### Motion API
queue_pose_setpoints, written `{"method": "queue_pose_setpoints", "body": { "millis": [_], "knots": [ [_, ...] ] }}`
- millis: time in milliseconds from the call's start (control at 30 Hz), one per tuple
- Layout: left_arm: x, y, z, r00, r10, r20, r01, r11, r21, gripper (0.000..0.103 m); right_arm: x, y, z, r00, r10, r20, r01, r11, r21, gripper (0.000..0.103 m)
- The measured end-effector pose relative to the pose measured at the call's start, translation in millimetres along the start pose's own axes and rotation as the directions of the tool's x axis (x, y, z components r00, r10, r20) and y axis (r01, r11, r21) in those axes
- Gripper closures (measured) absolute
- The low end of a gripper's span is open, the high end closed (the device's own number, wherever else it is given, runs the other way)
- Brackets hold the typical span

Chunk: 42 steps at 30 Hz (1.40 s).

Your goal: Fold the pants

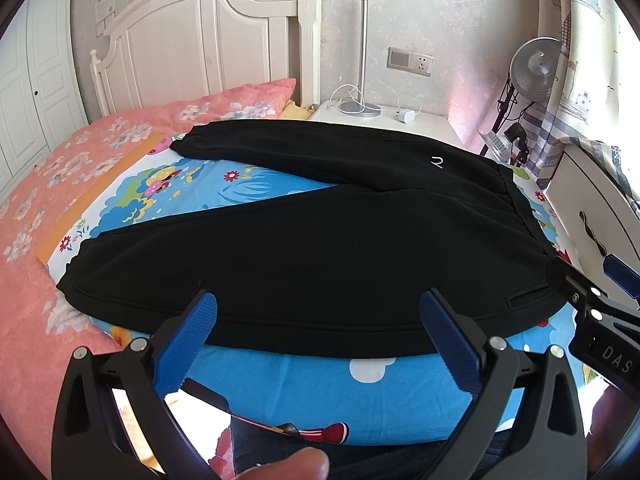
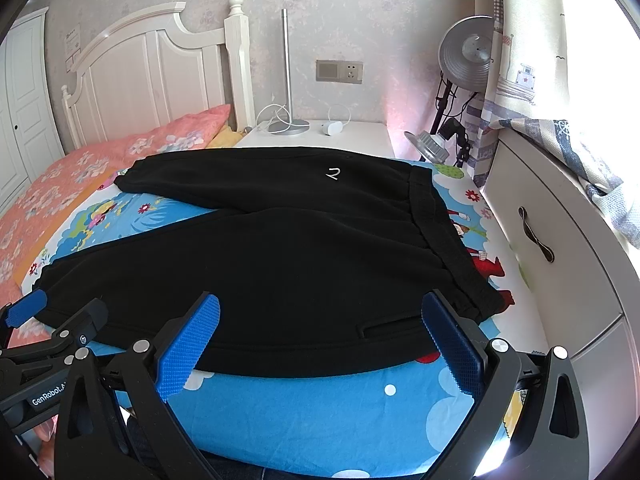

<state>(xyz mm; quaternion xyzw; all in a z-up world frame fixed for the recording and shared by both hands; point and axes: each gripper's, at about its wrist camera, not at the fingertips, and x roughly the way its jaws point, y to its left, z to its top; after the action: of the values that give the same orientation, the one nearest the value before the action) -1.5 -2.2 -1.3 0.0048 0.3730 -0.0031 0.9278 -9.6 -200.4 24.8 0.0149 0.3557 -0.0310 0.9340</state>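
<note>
Black pants (image 1: 320,248) lie flat on a blue cartoon-print sheet (image 1: 320,388), legs spread in a V toward the left, waistband at the right. A small white logo (image 1: 437,162) marks the far leg. My left gripper (image 1: 318,312) hovers open over the near leg's lower seam, nothing between its blue pads. In the right wrist view the pants (image 2: 280,256) fill the middle; my right gripper (image 2: 320,314) stands open near the waistband corner and hip pocket (image 2: 390,326), holding nothing. Each gripper shows at the edge of the other's view.
A pink floral quilt (image 1: 60,184) covers the bed's left side under a white headboard (image 1: 208,40). A white nightstand (image 2: 320,140) with a lamp base and charger stands behind. A white drawer unit (image 2: 560,248), a curtain and a lamp stand flank the right. A thumb (image 1: 296,466) shows below.
</note>
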Motion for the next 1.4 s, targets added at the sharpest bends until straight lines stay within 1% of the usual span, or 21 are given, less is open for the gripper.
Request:
{"method": "queue_pose_setpoints", "body": {
  "millis": [900, 1400],
  "knots": [
    [2.9, -1.7, -0.1, 1.000, -0.001, -0.008, 0.001, 1.000, -0.008, 0.002, -1.2, 0.0, 0.3, 1.000, -0.002, 0.001, 0.002, 1.000, 0.001, 0.005],
    [3.0, -1.6, -0.2, 1.000, -0.004, -0.009, 0.004, 1.000, -0.009, 0.002, -1.9, -0.5, 2.4, 1.000, 0.013, 0.000, -0.013, 1.000, 0.003, 0.005]
  ]
}}
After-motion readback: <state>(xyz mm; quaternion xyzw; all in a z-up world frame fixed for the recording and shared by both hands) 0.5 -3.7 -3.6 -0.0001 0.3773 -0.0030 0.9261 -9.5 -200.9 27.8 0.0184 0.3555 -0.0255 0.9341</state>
